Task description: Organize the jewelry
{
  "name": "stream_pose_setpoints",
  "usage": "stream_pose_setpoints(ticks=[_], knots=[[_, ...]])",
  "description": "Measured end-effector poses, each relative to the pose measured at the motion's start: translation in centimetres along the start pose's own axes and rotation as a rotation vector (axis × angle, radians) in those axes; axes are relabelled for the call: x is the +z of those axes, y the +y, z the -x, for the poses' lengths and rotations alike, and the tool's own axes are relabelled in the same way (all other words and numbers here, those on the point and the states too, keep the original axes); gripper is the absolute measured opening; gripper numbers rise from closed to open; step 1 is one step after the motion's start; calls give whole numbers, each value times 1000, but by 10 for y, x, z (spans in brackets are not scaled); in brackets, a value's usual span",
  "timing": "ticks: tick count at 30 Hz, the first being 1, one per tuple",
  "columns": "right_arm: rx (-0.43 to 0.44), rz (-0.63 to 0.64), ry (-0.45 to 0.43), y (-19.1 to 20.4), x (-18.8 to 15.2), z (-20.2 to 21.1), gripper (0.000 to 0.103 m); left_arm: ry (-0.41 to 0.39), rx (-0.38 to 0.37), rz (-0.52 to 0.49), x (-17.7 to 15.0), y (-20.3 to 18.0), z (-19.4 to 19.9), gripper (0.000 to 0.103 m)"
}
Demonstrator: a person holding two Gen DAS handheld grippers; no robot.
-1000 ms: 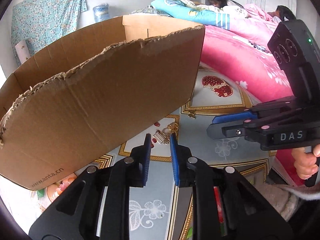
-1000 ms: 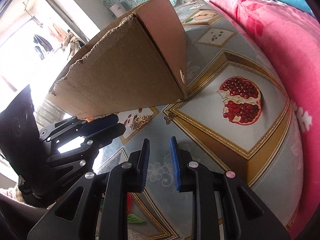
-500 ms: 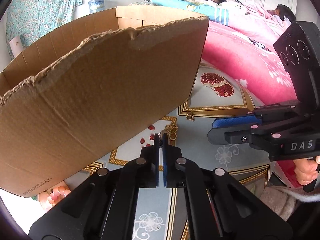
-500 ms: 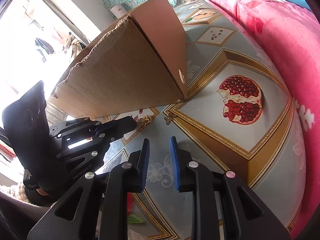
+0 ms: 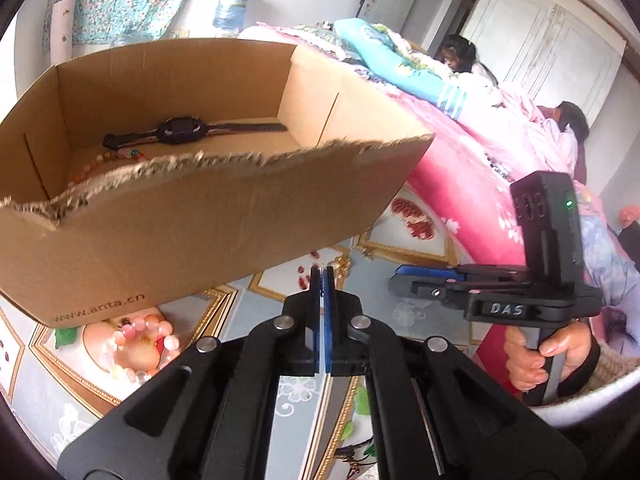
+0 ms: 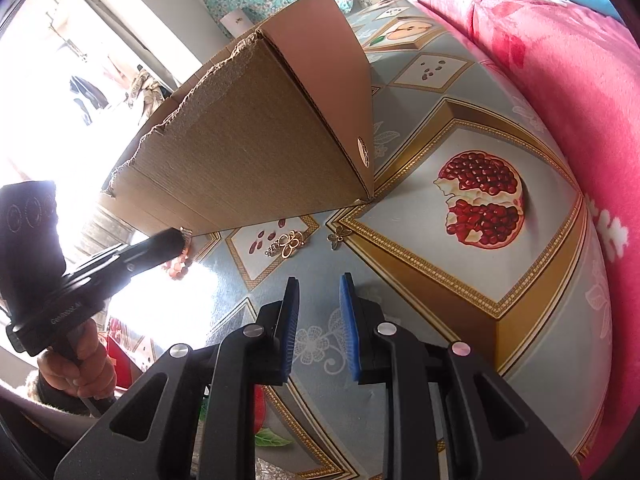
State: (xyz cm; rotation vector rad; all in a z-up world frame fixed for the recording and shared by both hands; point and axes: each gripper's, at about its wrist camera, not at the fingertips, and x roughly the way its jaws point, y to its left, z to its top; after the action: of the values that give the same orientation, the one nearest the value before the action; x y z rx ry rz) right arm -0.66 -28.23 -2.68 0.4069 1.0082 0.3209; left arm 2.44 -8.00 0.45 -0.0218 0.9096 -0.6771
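Note:
An open cardboard box [image 5: 192, 220] stands on the patterned table; it also shows in the right wrist view [image 6: 256, 152]. Inside lie a dark watch [image 5: 180, 136] and a bead string [image 5: 108, 160]. A pink bead bracelet [image 5: 136, 344] lies in front of the box. A gold openwork piece [image 6: 286, 243] and a small gold charm [image 6: 339, 236] lie on the table by the box's near corner. My left gripper [image 5: 322, 280] is shut and raised near the box wall; something small and shiny seems to sit at its tip [image 6: 185, 234]. My right gripper [image 6: 319, 296] is open and empty above the table.
A pink blanket [image 6: 560, 80] borders the table on the right. Two people [image 5: 460, 60] sit behind it. The tablecloth [image 6: 480, 200] shows a pomegranate print. A hand holds each gripper handle.
My left gripper closed over the jewelry by the box and has risen, so the box's inside now shows. The right gripper has stayed open and nearly still.

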Motion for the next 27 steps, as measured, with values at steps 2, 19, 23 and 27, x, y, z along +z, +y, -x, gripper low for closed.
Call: stream_pose_setpoints(ticks=[2,19,23,27], knots=[[-19,21,6,5,0,0,21,49,52,20,-5,5,-9,1],[-59,277,78,57,21,-38,20,32,194,-47,-33,2,-4,1],[-70,295,88,62,23,-43,20,27,182,-38,-34,7,-1,1],[-101,356,82,76,19,-48,20,22,176,-39,-36,8,2,1]])
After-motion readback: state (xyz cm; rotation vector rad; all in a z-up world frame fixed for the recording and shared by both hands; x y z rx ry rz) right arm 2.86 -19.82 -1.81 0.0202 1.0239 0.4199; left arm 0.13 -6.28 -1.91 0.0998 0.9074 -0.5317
